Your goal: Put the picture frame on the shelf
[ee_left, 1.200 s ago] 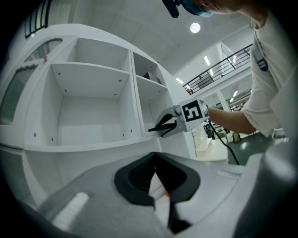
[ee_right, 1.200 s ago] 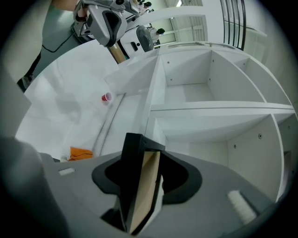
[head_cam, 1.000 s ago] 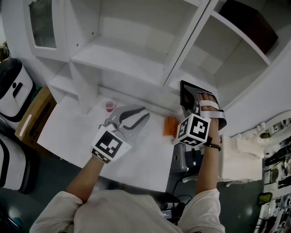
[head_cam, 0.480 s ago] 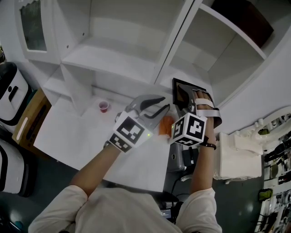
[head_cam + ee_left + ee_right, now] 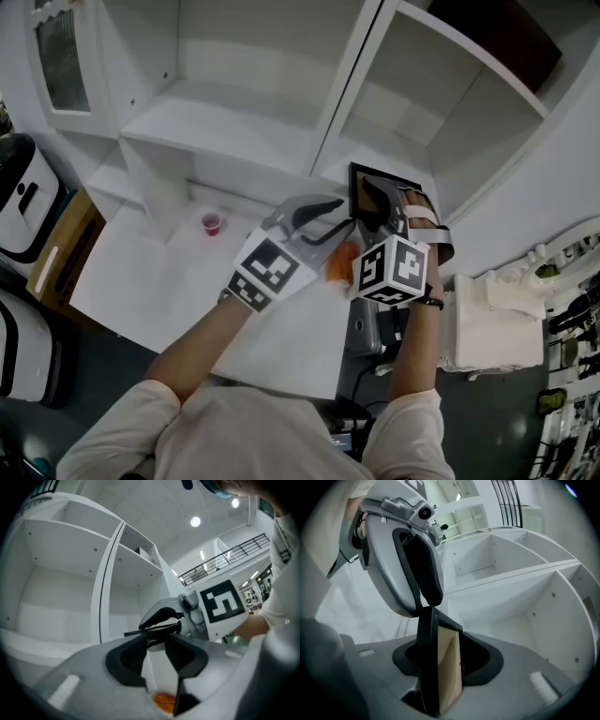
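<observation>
The frame [image 5: 446, 677] was thin and black, with a tan backing board on 1 face and a dark front. It stood on edge between the 2 jaws of the right gripper [image 5: 442, 644]. Those jaws were partly open and clamped on the frame's 2 faces, and the frame rose well past their tips. In the head view it was upright just beyond that gripper's marker cube, in front of the white shelf [image 5: 234, 122].

The left gripper [image 5: 345, 214] had come in from the side, and its jaws were opening and stood wide apart. The frame's far edge ran as a thin dark line straight across their tips. In the right gripper view, the tip of 1 left jaw touched the frame's upper edge. The left pads [image 5: 129, 660] were not pressing on the frame and held nothing.

An orange thing [image 5: 164, 700] lay on the white table [image 5: 150, 281] below the left jaws. A small red cup [image 5: 212, 223] stood well behind them, near the foot of the shelf.
</observation>
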The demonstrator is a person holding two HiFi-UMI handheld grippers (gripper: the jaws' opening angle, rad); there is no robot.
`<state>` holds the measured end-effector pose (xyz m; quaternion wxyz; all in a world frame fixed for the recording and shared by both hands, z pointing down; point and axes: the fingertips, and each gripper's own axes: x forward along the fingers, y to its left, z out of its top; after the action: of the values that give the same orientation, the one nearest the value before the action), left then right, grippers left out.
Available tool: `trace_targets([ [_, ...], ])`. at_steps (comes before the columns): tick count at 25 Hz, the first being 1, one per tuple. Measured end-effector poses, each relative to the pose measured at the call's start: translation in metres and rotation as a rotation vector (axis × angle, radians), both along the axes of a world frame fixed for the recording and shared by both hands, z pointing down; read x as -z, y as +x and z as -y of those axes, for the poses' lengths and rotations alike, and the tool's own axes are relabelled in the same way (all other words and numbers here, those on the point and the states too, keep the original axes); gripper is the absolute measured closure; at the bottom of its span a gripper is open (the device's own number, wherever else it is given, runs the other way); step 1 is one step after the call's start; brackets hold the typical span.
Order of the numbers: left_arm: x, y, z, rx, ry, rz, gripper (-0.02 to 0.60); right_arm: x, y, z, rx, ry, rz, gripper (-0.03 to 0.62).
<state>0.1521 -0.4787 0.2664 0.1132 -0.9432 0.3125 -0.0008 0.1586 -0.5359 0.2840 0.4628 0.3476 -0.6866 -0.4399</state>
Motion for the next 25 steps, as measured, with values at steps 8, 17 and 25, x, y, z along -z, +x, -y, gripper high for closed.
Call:
trace_targets([
  [8,0.000,0.008,0.005,0.008,0.004,0.001,0.459,0.001,0.003,0.000,0.040,-0.034,0.107,0.411],
  [17,0.002,0.015,0.008,0.019,0.008,-0.004,0.472,0.007,0.010,-0.006,0.074,-0.005,0.119,0.379],
  [25,0.002,0.017,0.014,0.037,-0.003,-0.011,0.479,0.014,0.029,-0.024,0.076,0.025,0.160,0.362],
])
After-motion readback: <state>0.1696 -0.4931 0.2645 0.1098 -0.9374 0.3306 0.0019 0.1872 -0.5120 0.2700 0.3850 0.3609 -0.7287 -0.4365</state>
